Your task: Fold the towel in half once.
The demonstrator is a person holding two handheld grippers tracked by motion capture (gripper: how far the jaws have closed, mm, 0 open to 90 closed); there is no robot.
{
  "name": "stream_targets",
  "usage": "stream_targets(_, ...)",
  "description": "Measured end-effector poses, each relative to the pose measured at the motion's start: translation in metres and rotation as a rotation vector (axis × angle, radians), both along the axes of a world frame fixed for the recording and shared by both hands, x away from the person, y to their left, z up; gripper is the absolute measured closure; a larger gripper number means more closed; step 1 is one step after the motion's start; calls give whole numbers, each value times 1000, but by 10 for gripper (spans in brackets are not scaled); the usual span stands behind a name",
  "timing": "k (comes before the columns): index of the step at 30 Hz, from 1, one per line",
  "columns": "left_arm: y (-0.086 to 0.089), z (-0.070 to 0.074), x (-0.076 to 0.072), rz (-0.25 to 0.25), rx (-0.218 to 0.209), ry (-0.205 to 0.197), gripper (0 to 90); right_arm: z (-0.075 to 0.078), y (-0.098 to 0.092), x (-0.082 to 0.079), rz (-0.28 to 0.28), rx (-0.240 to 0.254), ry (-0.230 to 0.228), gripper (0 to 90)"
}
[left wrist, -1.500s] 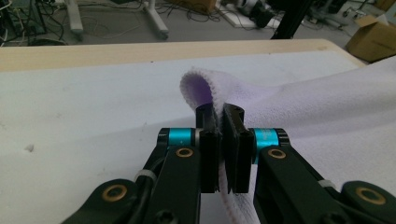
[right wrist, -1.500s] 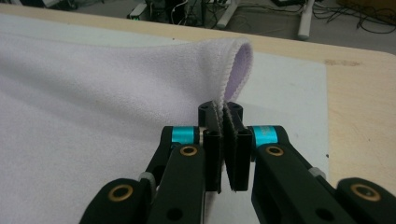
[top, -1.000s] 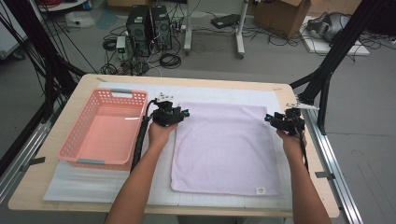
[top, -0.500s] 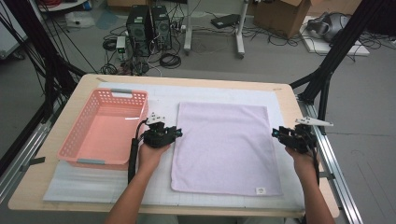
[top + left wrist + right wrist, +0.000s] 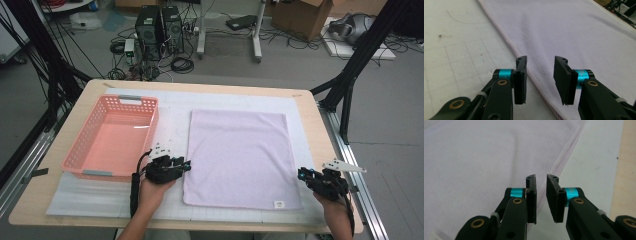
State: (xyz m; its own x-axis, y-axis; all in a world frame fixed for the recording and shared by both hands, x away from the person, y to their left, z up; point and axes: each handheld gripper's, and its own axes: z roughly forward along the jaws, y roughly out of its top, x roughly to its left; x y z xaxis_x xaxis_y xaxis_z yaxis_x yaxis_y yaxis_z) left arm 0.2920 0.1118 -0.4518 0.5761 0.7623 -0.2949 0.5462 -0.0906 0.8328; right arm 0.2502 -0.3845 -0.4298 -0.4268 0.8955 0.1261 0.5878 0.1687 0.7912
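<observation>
A lavender towel [image 5: 240, 155] lies flat on the white mat [image 5: 172, 117]. My left gripper [image 5: 188, 164] hovers low at the towel's left edge near its front corner. In the left gripper view the left gripper [image 5: 540, 62] is open, its jaws have just been opening a little, and the towel's hem [image 5: 506, 40] runs beneath the gap without being pinched. My right gripper [image 5: 301, 174] sits at the towel's right edge near the front corner. In the right gripper view the right gripper [image 5: 541, 178] has just been closing to a narrow gap above the hem [image 5: 569, 152], gripping nothing.
An empty pink basket [image 5: 112, 137] stands on the mat's left side, just beyond my left hand. A small label [image 5: 279, 204] marks the towel's front right corner. The table's front edge [image 5: 200, 227] is close to both hands. Computers and cables lie on the floor beyond.
Both hands have slid from the towel's far corners along its side edges toward the front of the table. The right jaws stand narrower than before. The towel has not moved.
</observation>
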Motion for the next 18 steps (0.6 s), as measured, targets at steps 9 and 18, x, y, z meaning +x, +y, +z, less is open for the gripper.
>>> stream_targets(9, 6, -1, -14, -32, -24, 2, 616, -20, 16, -2, -8, -36, 31, 859)
stream_targets(18, 5, 0, -22, -46, -15, 6, 619, -11, 10, -10, -53, -54, 62, 726)
